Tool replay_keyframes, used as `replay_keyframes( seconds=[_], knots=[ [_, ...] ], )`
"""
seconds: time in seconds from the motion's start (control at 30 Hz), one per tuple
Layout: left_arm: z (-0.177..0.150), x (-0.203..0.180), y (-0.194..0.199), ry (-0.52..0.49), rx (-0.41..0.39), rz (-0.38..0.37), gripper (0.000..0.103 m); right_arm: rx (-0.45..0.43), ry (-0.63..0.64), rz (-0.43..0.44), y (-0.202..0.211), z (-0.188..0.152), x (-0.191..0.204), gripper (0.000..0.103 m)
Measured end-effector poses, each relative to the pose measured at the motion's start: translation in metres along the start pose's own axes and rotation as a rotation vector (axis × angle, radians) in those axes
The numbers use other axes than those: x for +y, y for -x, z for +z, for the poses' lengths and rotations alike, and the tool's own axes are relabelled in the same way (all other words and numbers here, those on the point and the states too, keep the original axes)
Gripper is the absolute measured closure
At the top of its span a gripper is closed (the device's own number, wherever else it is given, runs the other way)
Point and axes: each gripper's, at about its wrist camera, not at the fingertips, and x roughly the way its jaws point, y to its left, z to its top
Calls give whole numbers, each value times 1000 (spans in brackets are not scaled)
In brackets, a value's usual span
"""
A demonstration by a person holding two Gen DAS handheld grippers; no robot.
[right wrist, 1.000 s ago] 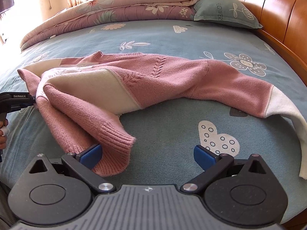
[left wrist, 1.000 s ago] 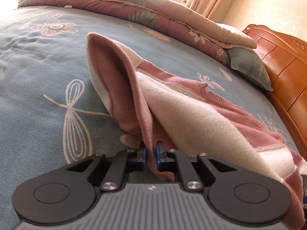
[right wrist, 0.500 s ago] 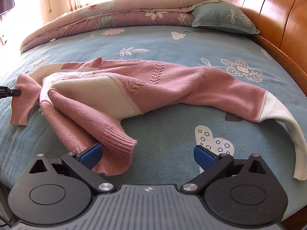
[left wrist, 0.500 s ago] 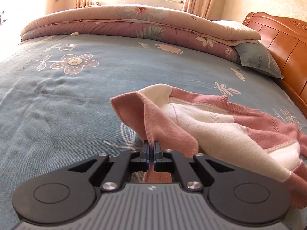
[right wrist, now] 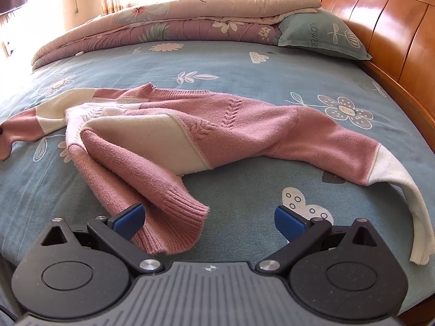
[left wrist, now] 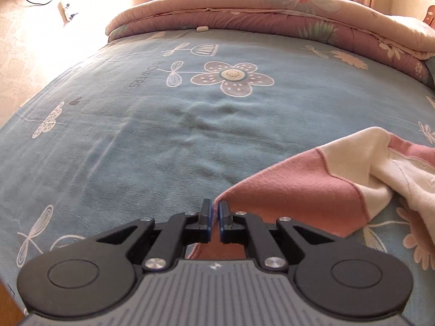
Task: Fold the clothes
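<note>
A pink and cream knitted sweater [right wrist: 233,125] lies spread across the blue flowered bedsheet [right wrist: 244,65]. My left gripper [left wrist: 214,212] is shut on the pink cuff end of one sleeve [left wrist: 293,193], which stretches away to the right above the sheet. In the right wrist view that sleeve [right wrist: 30,121] runs off the left edge. My right gripper [right wrist: 209,218] stands open just above the sheet, its left pad resting against the ribbed pink hem [right wrist: 174,212]. The other sleeve [right wrist: 391,179] ends in cream at the right, hanging over the bed edge.
A folded floral quilt [right wrist: 168,27] lies along the far side of the bed, with a blue pillow [right wrist: 320,35] beside it. A wooden headboard [right wrist: 394,27] rises on the right. Curtains and a bright window stand behind the quilt.
My left gripper has pulled the sleeve cuff out to the left, away from the sweater body, so the sleeve now lies stretched out. The right gripper has stayed in place.
</note>
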Motion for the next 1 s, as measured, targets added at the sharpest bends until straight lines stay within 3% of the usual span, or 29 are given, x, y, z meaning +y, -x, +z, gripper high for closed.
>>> replay_keyframes(
  seconds=[0.07, 0.13, 0.23, 0.3, 0.43, 0.5, 0.53, 0.73, 0.83, 0.87, 0.9, 1.0],
  knots=[
    [2, 7, -6, 7, 8, 68, 98, 0, 8, 1, 1, 1, 4, 0],
    [-2, 14, -2, 67, 11, 16, 98, -2, 21, 3, 2, 1, 8, 0],
    [-15, 12, 10, 133, 20, -134, 90, -1, 36, 6, 2, 2, 13, 0],
    [-28, 10, 12, 221, 72, -247, 78, 3, 36, 15, 0, 3, 16, 0],
    [-54, 2, -3, 412, 152, -438, 74, 5, 48, 38, -1, 4, 24, 0],
    [-67, -2, -12, 506, 188, -528, 64, 7, 60, 40, -1, 3, 27, 0],
    [-73, -4, -16, 553, 194, -563, 64, 8, 67, 41, -1, 3, 28, 0],
    [-83, 5, -32, 790, 64, -582, 55, 9, 71, 26, 0, 2, 26, 0],
    [-81, 5, -36, 793, -11, -521, 55, 12, 46, 20, -3, 2, 21, 0],
    [-80, 4, -35, 790, -24, -485, 64, 14, 41, 21, -3, 2, 20, 0],
    [-78, 2, -34, 780, -33, -446, 80, 15, 41, 20, -4, 2, 20, 0],
    [-66, -4, -30, 676, -53, -335, 92, 16, 65, 16, -5, 2, 24, 0]
  ],
)
